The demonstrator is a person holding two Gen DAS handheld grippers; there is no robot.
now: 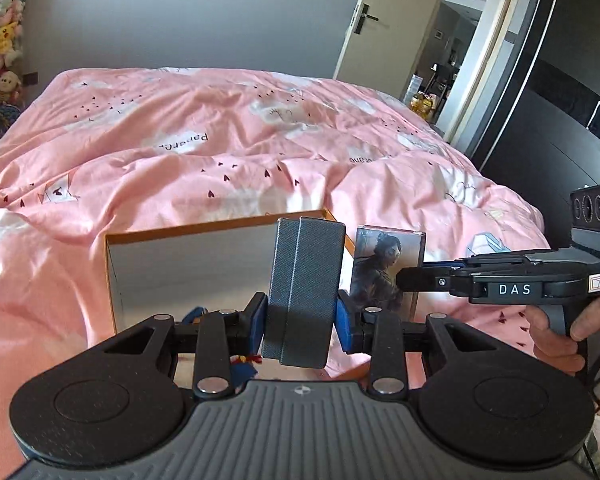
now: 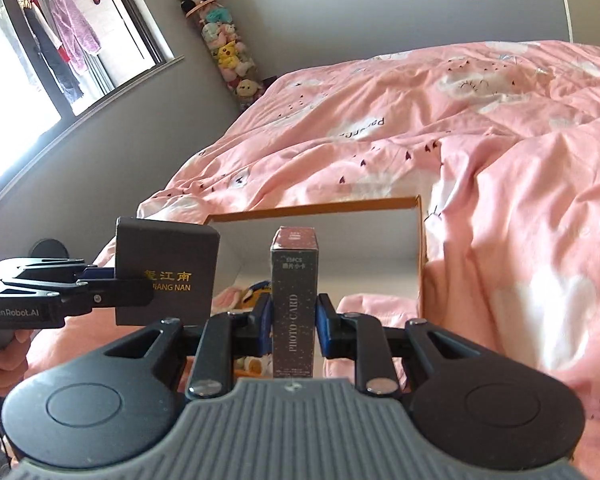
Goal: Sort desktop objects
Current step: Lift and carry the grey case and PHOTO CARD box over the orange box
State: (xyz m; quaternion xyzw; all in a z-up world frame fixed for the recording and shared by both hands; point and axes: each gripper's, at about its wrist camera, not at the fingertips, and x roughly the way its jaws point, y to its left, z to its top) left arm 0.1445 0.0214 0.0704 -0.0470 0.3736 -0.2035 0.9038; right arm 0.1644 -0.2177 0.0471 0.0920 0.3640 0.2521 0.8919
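My left gripper [image 1: 302, 318] is shut on a dark grey textured box [image 1: 306, 280], which it holds upright above an open carton [image 1: 204, 226] with an orange rim and white walls. The right wrist view shows that same grey box [image 2: 168, 256] with gold lettering, in the left gripper [image 2: 138, 286]. My right gripper [image 2: 294, 320] is shut on a slim photo card box [image 2: 294, 280], also upright over the carton [image 2: 320, 210]. In the left wrist view, the card box [image 1: 384, 264] shows a printed figure, held by the right gripper [image 1: 410, 280]. Small colourful toys [image 2: 252, 296] lie inside the carton.
The carton rests on a bed with a rumpled pink duvet [image 1: 220, 140]. A tall tube of plush toys [image 2: 228, 56] stands in the corner by a window. A door [image 1: 380, 20] and a dark wardrobe [image 1: 560, 100] are to the right. A person's hand [image 1: 560, 340] grips each handle.
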